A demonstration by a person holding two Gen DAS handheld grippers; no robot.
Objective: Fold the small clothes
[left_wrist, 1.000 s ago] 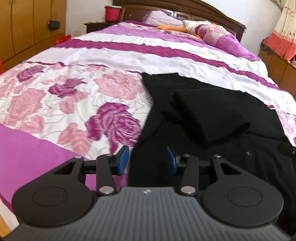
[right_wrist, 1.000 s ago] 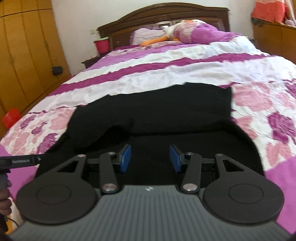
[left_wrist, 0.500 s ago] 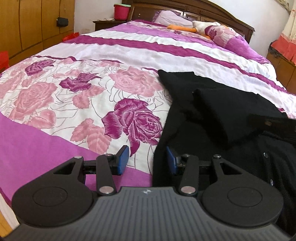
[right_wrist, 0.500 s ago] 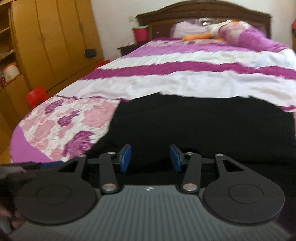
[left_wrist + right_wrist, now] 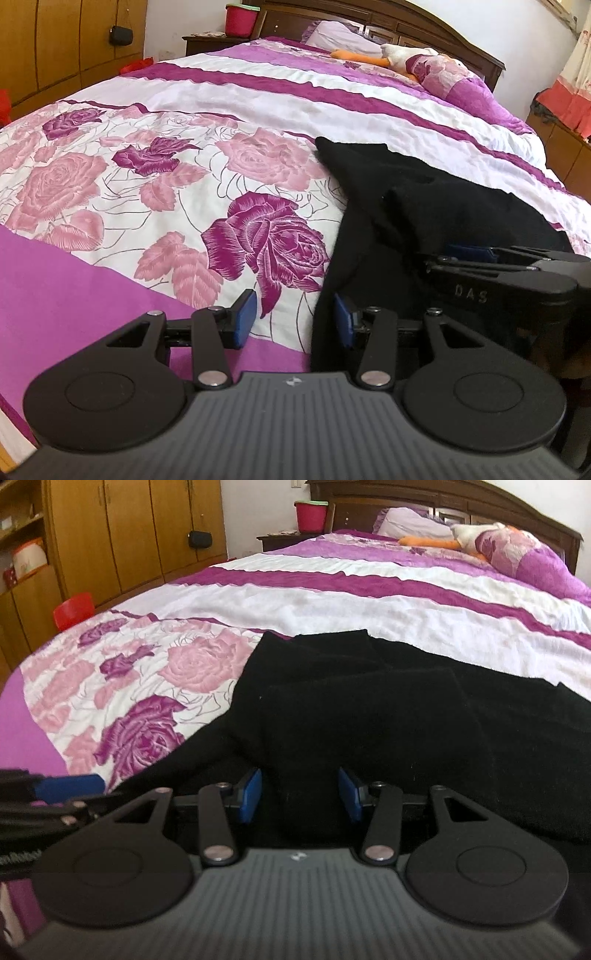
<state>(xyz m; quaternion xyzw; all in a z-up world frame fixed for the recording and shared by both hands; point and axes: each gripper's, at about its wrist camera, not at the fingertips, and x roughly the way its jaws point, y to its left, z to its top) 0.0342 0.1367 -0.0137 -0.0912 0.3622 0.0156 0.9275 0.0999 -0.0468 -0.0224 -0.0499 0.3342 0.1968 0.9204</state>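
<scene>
Black garment lies on bedspread of white ground with pink and magenta roses, magenta-and-white stripes toward twelve o'clock. Gripper pads blue. Bucket red.

Garment lies on bedspread, pillow behind.

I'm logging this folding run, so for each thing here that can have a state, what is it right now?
Black garment: lying on the bed, partly folded, one flap laid over the body.
Left tongs: open, holding nothing, at the garment's left edge.
Right tongs: open, black cloth between the pads, not pressed.
Bedspread: spread over the bed, lightly wrinkled.
Wardrobe doors: shut.
</scene>
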